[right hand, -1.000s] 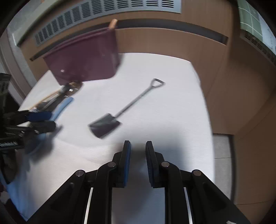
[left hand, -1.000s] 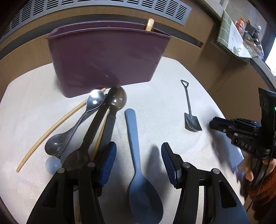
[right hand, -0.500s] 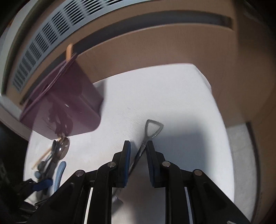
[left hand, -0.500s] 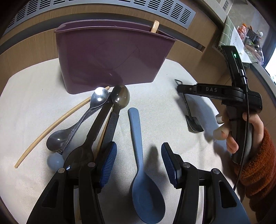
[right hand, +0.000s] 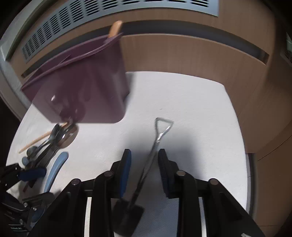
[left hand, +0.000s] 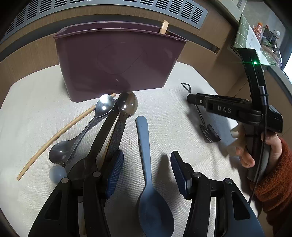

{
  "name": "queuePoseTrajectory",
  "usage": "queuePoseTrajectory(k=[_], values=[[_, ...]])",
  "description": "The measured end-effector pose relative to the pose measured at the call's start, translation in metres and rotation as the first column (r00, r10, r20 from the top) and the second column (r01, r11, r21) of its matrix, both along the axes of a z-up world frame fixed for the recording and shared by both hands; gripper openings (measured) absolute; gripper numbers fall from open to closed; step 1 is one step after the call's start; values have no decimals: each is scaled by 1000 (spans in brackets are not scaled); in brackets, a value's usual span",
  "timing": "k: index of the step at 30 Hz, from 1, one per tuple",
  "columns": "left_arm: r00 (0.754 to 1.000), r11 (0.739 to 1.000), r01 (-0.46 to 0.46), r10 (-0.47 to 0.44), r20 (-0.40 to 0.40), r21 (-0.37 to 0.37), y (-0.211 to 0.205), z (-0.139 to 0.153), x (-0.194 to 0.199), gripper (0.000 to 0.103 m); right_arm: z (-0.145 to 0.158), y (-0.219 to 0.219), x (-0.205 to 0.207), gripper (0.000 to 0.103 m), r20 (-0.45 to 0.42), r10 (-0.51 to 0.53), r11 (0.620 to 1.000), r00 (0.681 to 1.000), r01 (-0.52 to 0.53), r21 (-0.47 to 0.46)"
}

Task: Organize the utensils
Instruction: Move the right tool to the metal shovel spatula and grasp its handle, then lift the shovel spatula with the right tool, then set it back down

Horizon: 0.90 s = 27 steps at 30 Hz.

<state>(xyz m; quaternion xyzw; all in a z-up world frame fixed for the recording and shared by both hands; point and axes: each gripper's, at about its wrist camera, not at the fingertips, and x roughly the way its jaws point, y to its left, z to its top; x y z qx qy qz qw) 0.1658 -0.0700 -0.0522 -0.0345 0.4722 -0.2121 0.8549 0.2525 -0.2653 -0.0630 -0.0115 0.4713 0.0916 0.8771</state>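
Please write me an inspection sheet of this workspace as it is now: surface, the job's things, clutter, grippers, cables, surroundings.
Surface: white woven cloth covering the table.
Job's things: purple plastic utensil bin standing upright, a wooden handle sticking out; blue plastic spoon; pile of metal and dark spoons; thin wooden stick; small black shovel-shaped spoon, all lying on the cloth.
Clutter: nothing seen on the cloth.
Grippers: left gripper open, astride the blue spoon; right gripper open, astride the shovel spoon's shaft.
Cables: black cable along the right gripper's handle.
Surroundings: wooden wall panels, grey vent grille.
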Motion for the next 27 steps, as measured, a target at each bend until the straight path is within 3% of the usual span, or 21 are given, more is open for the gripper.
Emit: queuePoseTrajectory(k=[6,11,15,16,23,25,27], values=[[1000,999,8,-9,16,43,-7,-2,-3,55,1,4,7,21,16,-32,999,999,33,-44],[1000,999,4,-4,8,34,-4,-3,-1,55,1,7,29,24,10,-122,991,992,122,-55],[1000,1000,1,-1,-1,14,-1,-3,1,55,3,14,24,28,52,-79,985,996,85,-148],[1000,1000,0,0,-2,10,0,-3,1,55,3,17,22,21,59,-60,984,996,69,-162],[1000,999,-2,3,-27,46,-8,-2,18,54,23,-3,-13,20,106,-39,996,994,48,-79],[999,996,-8,11,-31,88,-15,0,25,51,33,-9,-28,20,133,-29,997,991,38,-60],[1000,990,-17,19,-17,142,-22,0,29,35,43,-13,-45,20,156,-12,998,988,21,-55]])
